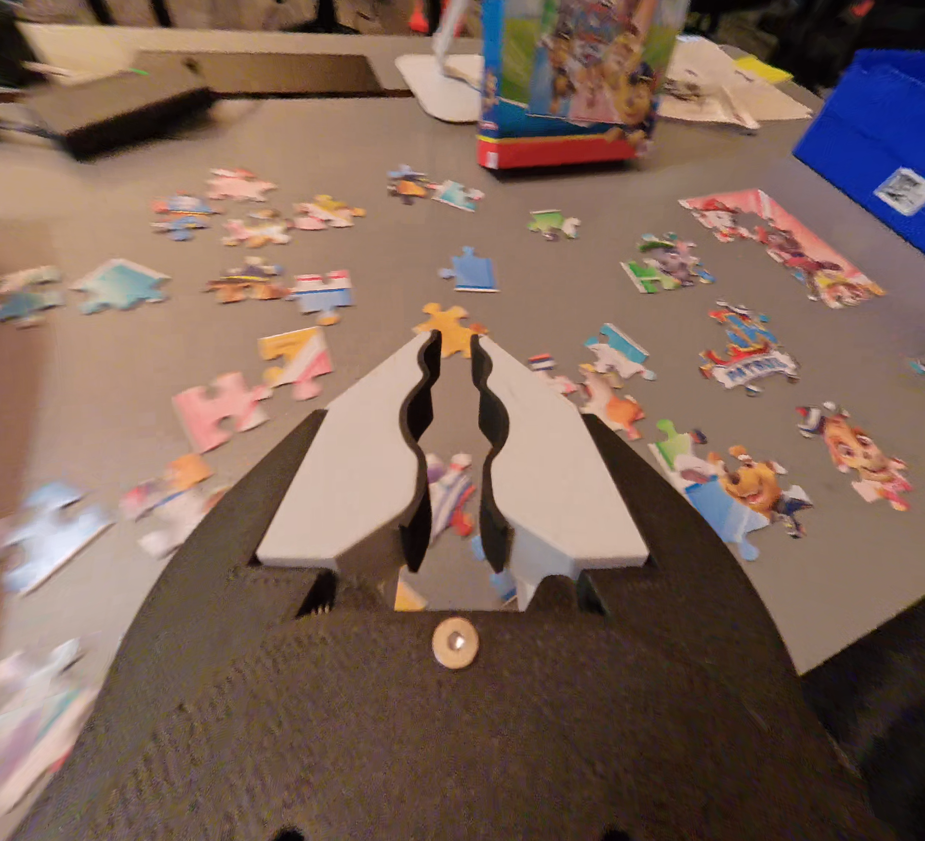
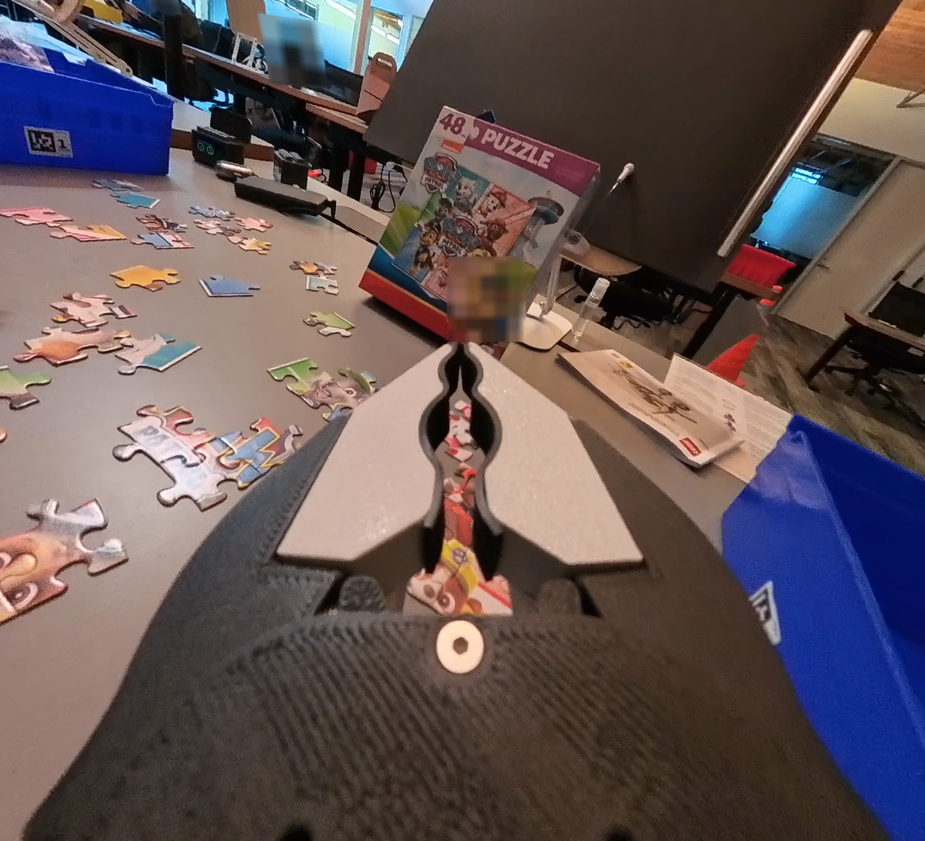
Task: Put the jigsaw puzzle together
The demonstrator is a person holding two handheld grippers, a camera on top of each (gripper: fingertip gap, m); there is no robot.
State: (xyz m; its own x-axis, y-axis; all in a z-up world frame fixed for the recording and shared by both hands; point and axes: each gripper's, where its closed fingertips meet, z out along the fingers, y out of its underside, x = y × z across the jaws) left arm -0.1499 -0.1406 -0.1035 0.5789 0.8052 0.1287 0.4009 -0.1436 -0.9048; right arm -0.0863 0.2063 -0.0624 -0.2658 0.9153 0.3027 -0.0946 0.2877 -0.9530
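Two blue bins point(image 2: 851, 567), contents hidden

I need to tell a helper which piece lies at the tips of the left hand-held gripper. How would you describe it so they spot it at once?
Start at the upright puzzle box at the back of the grey table and come towards the camera past the plain blue piece. The next one is the orange-yellow piece, just beyond the left hand-held gripper. Its neighbours carry pictures or stripes; it is almost one flat colour.
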